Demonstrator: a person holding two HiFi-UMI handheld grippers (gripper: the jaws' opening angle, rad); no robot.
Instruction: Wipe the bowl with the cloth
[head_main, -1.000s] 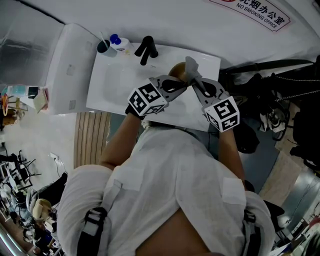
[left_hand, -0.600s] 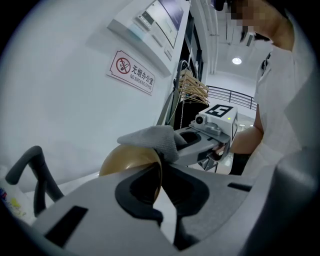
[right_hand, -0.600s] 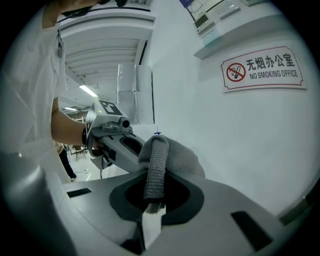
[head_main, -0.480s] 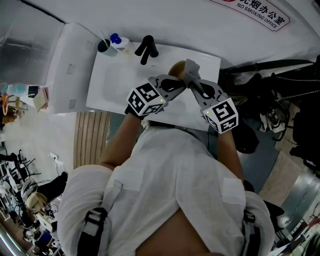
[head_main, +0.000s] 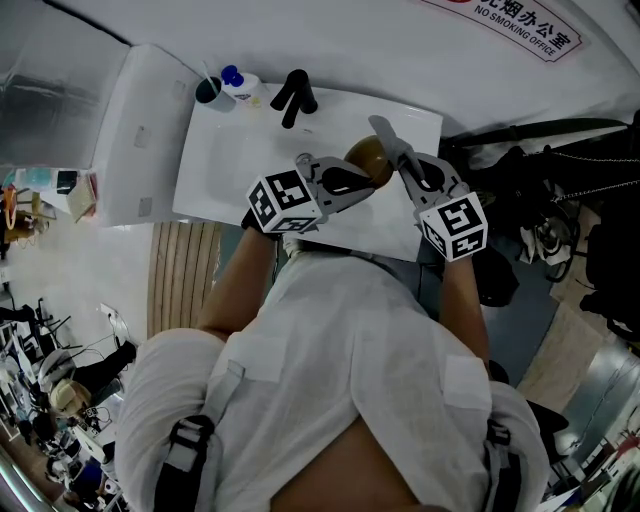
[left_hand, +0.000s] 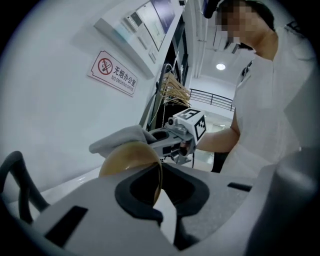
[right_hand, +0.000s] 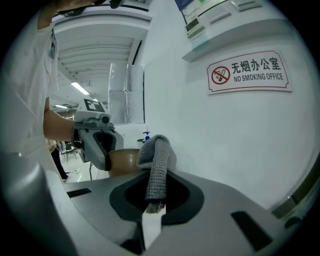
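Left gripper (left_hand: 159, 192) has its fingers clenched on the rim of the brown bowl (left_hand: 127, 159), held above the white bench (head_main: 225, 160). Right gripper (right_hand: 151, 202) fingers are pinching the grey cloth (right_hand: 156, 155), right at the bowl's edge. Looks mid-wipe; no telling how much is left.

shirt (head_main: 340, 350): white, short-sleeved | straps (head_main: 188, 450): black, buckled | left tool (head_main: 366, 180), right tool (head_main: 393, 148): grey, black-white marker cubes

A white rectangular table (head_main: 215, 170) lies under the left claw (head_main: 362, 182). Beyond and left of that claw stand a dark cup (head_main: 208, 94), a blue-capped white bottle (head_main: 240, 86) and a black forked tool (head_main: 293, 98). A red-and-white no-smoking sign (head_main: 522, 26) hangs far to its right.
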